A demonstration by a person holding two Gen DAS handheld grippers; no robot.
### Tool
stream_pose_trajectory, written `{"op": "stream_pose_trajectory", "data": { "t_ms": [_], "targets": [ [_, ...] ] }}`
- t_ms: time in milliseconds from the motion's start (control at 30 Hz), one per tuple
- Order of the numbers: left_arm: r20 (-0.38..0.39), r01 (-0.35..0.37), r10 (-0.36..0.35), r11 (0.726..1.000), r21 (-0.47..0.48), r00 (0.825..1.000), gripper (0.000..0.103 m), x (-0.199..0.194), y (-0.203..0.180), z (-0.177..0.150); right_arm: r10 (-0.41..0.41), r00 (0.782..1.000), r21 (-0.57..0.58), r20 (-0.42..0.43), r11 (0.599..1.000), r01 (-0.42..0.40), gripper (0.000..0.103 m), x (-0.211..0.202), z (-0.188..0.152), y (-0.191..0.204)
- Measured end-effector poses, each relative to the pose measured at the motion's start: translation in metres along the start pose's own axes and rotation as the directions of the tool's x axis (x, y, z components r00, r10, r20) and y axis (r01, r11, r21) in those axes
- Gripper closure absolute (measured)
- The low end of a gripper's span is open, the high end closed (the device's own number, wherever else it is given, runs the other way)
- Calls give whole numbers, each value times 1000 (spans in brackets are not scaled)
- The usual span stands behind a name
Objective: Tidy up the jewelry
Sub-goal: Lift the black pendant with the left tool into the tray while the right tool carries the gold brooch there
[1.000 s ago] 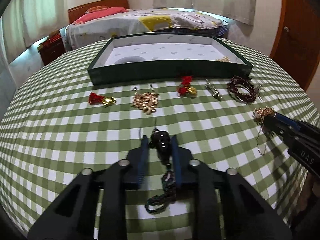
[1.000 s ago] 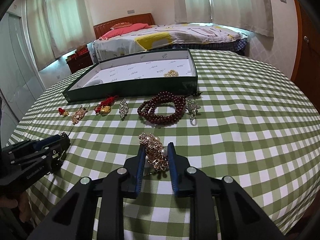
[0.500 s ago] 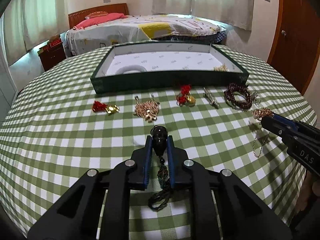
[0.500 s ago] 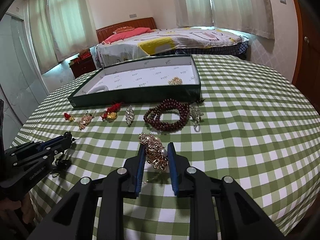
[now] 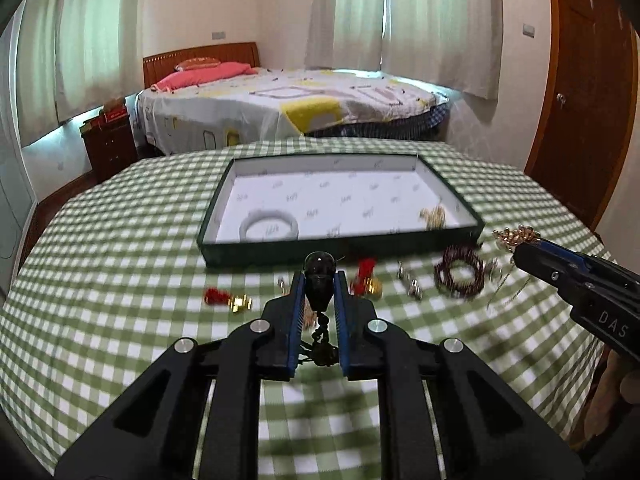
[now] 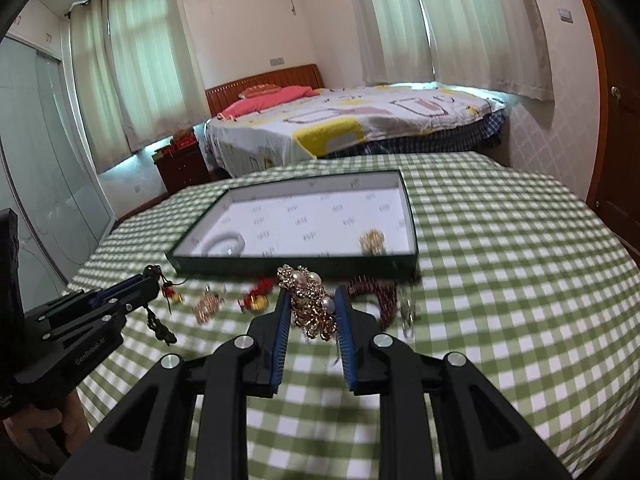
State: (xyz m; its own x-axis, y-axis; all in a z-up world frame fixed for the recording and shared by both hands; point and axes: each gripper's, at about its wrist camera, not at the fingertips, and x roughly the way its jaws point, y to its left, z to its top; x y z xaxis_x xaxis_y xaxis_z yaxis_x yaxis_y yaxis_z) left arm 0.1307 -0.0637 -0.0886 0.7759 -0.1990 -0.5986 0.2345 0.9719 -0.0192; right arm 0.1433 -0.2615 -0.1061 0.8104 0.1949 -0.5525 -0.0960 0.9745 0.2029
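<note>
1. Left gripper (image 5: 319, 288): jaws clamped on black bead pendant (image 5: 318, 276), lifted off the surface.
2. Right gripper (image 6: 311, 300): jaws gripping gold brooch (image 6: 310, 302), also aloft.
3. Step: carrying. Next, reach forward over the tray (image 5: 340, 246) and release inside.

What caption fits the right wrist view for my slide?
Right tongs grip a gold-and-pearl jewelry piece above the checked table, facing the green tray.
</note>
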Motion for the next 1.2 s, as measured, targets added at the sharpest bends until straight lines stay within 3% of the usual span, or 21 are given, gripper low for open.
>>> {"op": "stream_pose_trajectory", "data": {
  "t_ms": [500,867,1000,1200],
  "targets": [
    [116,23,-20,999,-30,993,88,29,-6,70,21,995,-36,101,999,-18,80,35,70,14],
    [204,47,-33,997,-65,978,88,60,-9,127,32,983,-31,179,999,-27,80,57,114,12],
    [151,52,-39,995,-80,988,88,88,-10,121,24,990,-13,135,1000,-23,80,80,108,4],
    [12,31,-30,997,-76,999,88,136,-7,90,-3,1000,19,3,1000,2,80,124,78,-7]
  ]
}}
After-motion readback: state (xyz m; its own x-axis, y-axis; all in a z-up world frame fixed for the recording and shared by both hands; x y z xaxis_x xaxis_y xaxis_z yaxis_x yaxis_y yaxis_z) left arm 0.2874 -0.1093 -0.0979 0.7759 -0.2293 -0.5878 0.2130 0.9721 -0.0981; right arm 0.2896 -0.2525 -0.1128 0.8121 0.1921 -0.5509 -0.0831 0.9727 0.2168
